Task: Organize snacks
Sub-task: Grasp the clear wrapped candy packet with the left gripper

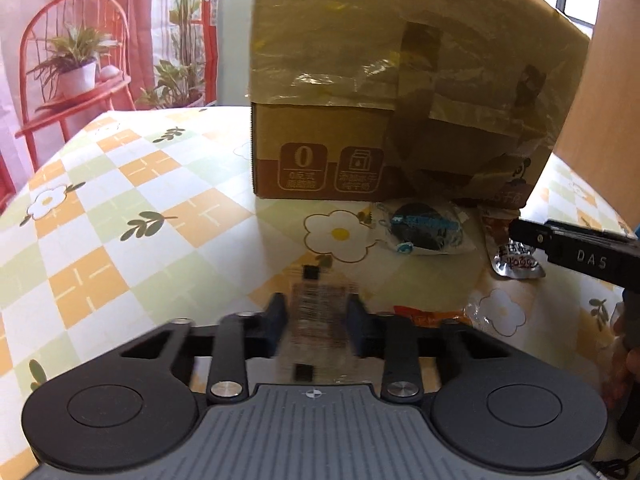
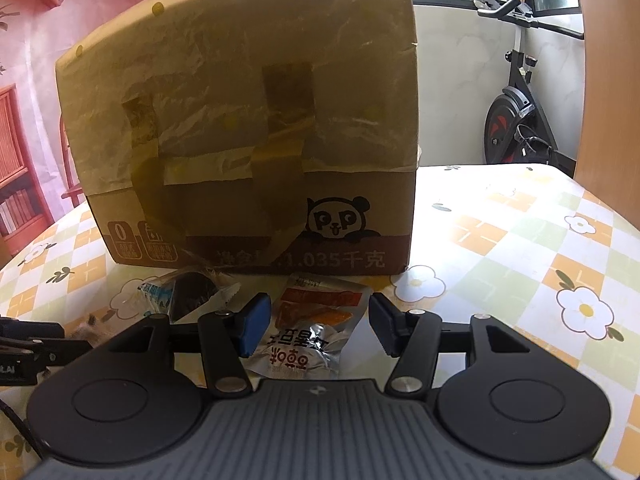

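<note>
Grippers level over the bench (image 2: 520,240), aimed at the box (image 2: 248,128). Left gripper (image 1: 318,322) is clenched on a clear wrapped snack (image 1: 320,320), too blurred to identify. Right gripper (image 2: 316,322) is spread wide, straddling a foil pouch (image 2: 312,328) whose near end its body hides. A dark cookie pack (image 2: 188,292) lies left, near the box.

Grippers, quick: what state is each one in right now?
Left hand-held gripper: shut on a clear snack packet.
Right hand-held gripper: open, straddling the silver snack pouch, holding nothing.
</note>
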The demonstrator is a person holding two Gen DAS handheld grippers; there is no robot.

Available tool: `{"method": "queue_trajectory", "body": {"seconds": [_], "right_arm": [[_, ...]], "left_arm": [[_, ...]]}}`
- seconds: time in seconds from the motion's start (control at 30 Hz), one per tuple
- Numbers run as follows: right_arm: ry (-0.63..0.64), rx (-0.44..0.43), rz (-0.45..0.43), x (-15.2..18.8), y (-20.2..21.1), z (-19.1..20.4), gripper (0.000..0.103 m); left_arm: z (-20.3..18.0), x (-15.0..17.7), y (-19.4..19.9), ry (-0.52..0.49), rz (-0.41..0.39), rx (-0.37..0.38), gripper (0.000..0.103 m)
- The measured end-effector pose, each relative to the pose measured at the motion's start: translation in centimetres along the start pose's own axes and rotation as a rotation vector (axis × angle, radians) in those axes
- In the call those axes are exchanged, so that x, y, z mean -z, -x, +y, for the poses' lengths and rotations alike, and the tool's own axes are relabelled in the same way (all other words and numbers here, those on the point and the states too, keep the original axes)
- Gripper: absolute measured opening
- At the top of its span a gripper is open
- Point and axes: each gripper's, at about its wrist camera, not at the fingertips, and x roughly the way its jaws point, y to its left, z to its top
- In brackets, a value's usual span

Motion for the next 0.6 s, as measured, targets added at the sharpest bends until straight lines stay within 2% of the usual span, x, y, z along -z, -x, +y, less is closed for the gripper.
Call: {"method": "queue_trajectory", "body": {"seconds": [0.13,0.2,0.3,0.47,0.53,0.6], "right_arm": [[-0.003,-0.003,0.012,0.0,-0.2,0.0,0.058],[-0.006,-0.002,0.016,0.0,-0.2,0.0,0.058],[-0.011,-0.001,0.019,0.0,-0.2,0.0,0.058],[-0.012,-0.002,0.019,0.0,-0.2,-0.1,0.058],[-0.011,-0.002,0.02,0.0,-0.2,-0.1,0.058],[-0.011,-0.003,0.021,0.0,-0.3,-0.1,0.058]], "left_arm": [[1.1,0.1,0.2,0.045,-0.003,0.019,0.02],[1.2,0.1,0.3,0.042,-0.01,0.005,0.017],[1.4,0.0,0.2,0.04,-0.01,-0.034,0.017],[2.1,-0.1,0.3,0.084,-0.013,-0.007,0.018],[2.2,-0.2,0.2,0.092,-0.007,0.034,0.025],[1.7,-0.2,0.3,0.081,-0.019,0.048,0.042]]}}
